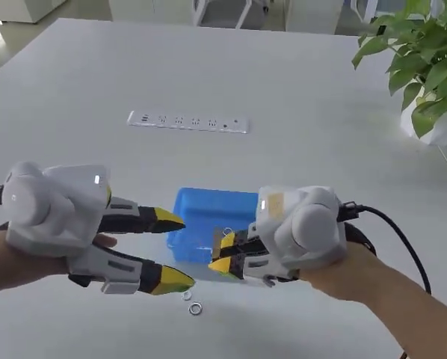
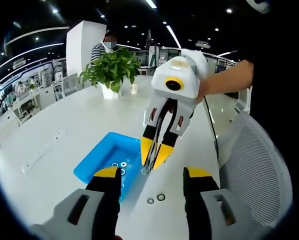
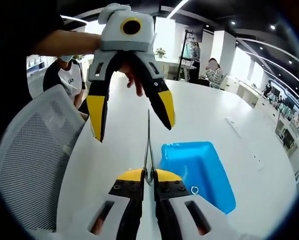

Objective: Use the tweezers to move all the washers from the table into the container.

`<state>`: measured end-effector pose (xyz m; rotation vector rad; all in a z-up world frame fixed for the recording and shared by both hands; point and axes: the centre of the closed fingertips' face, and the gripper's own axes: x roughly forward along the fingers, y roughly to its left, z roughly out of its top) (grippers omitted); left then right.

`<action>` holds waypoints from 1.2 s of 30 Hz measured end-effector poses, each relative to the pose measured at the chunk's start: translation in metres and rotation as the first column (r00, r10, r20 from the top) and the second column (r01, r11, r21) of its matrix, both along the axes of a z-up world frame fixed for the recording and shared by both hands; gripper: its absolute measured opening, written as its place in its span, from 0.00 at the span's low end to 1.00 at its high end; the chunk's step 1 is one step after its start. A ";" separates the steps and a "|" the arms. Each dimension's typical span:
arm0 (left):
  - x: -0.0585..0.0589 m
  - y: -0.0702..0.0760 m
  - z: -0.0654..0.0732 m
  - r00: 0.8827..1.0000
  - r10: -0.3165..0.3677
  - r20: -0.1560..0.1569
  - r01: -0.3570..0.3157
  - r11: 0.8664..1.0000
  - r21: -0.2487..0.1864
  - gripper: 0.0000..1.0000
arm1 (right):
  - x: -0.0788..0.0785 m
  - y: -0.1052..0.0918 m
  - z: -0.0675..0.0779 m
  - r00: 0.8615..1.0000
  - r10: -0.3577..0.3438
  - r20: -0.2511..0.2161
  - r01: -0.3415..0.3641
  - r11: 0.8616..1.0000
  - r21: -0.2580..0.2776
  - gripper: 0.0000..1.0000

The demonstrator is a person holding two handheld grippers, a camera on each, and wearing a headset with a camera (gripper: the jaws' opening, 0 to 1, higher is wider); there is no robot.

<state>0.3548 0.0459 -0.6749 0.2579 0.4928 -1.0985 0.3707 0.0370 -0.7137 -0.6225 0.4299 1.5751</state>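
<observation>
Beside the container (image 1: 197, 206), washers (image 1: 195, 307) lie just beyond the tweezers (image 3: 148, 145) pinched in your right gripper (image 3: 148, 176); left gripper (image 2: 152, 173) gapes empty.

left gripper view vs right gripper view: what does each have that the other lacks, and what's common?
Left gripper view: two washers loose on the table near the container, more washers inside it, and a potted plant.
Right gripper view: the tweezers at full length, rising from the right gripper's shut jaws, and one washer at the container's near edge.
Both: the blue container, the white table, a mesh chair, the right gripper clamping the tweezers, and the left gripper open.
</observation>
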 end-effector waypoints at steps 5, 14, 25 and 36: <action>0.001 0.007 0.000 0.999 0.040 -0.009 -0.039 0.999 0.002 0.64 | 0.006 0.003 0.015 1.000 0.014 0.019 -0.014 1.000 0.003 0.07; 0.001 0.014 0.000 0.998 0.068 -0.002 -0.068 0.998 0.008 0.75 | 0.021 0.011 0.033 0.998 0.035 0.047 -0.036 0.999 0.014 0.07; 0.000 0.024 -0.003 0.995 0.099 -0.005 -0.099 0.995 0.023 0.87 | 0.046 0.019 0.031 0.996 0.042 0.074 -0.044 0.999 0.021 0.07; 0.003 0.031 -0.004 0.990 0.139 -0.010 -0.139 0.990 0.016 0.99 | 0.057 0.023 0.013 0.997 0.046 0.066 -0.047 0.999 0.016 0.07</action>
